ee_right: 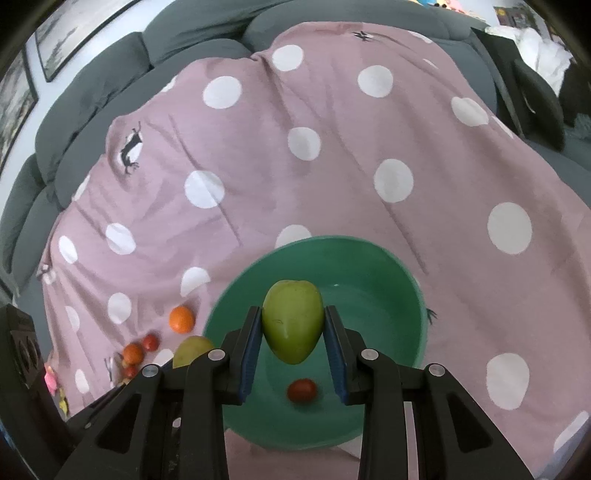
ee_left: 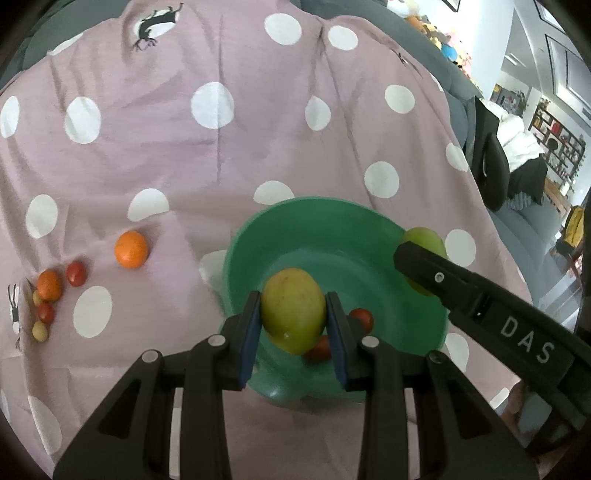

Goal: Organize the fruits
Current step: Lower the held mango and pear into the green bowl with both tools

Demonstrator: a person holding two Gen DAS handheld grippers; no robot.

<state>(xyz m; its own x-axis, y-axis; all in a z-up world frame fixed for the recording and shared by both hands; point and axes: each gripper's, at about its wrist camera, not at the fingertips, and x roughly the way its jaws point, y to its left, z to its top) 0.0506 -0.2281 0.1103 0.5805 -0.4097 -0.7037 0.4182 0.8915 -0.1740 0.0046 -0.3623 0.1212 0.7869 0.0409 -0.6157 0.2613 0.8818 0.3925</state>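
- L gripper [ee_left: 292, 314] clamped on yellow-green fruit [ee_left: 293, 310], R gripper [ee_right: 292, 325] on green fruit [ee_right: 291, 319].
- Green bowl [ee_right: 406, 295] directly below both; lower w/ care, release clear of 2 tomatoes [ee_left: 362, 319].

place: home living room | grey sofa [ee_right: 110, 74]; framed pictures [ee_right: 77, 29]; bookshelves [ee_left: 557, 136]

Soft even indoor light, faint shadows; strong fisheye bending, dark vignette corners, slight overall blur.
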